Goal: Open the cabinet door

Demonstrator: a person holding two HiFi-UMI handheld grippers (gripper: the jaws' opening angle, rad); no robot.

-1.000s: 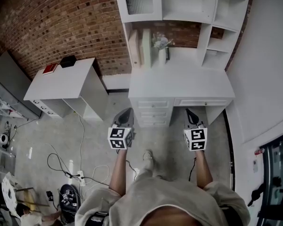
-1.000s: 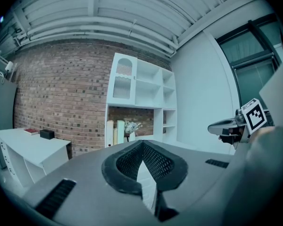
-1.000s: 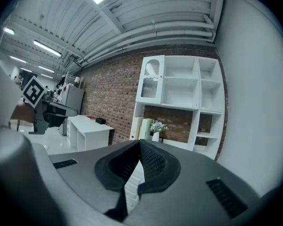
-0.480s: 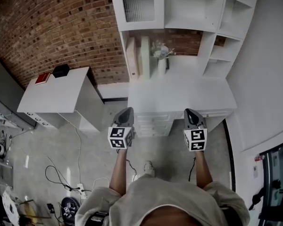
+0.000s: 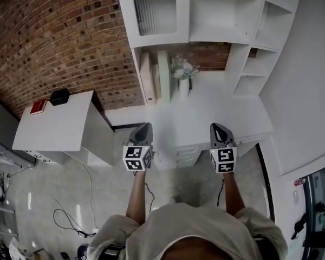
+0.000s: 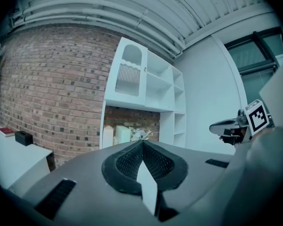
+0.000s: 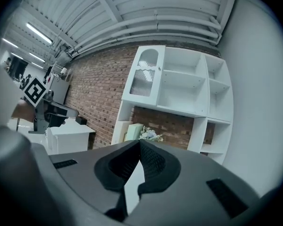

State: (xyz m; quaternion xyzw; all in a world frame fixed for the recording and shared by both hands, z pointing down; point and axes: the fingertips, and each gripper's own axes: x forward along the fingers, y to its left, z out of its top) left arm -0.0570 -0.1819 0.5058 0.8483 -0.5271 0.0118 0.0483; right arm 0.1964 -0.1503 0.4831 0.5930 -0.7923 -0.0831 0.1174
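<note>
The cabinet door (image 5: 156, 11) is white with a ribbed glass pane, closed, at the upper left of the white hutch over the desk (image 5: 227, 110). It also shows in the left gripper view as the cabinet door (image 6: 128, 76) and in the right gripper view as the cabinet door (image 7: 145, 79), still well ahead. My left gripper (image 5: 143, 129) and right gripper (image 5: 218, 129) hover side by side over the desk's front edge, pointing level at the hutch. Both are shut with nothing held, as seen at the left gripper (image 6: 142, 142) and the right gripper (image 7: 139, 142).
A low white side cabinet (image 5: 59, 126) stands at the left with a red book (image 5: 38, 106) and a black box (image 5: 59, 96) on it. Upright books (image 5: 154, 77) and a vase of flowers (image 5: 183, 75) sit on the desk. Cables (image 5: 65, 218) lie on the floor. Open shelves (image 5: 257, 31) fill the hutch's right.
The person has walked forward; the desk and hutch have come closer and both grippers now reach over the desk's front edge. Both stay shut.
</note>
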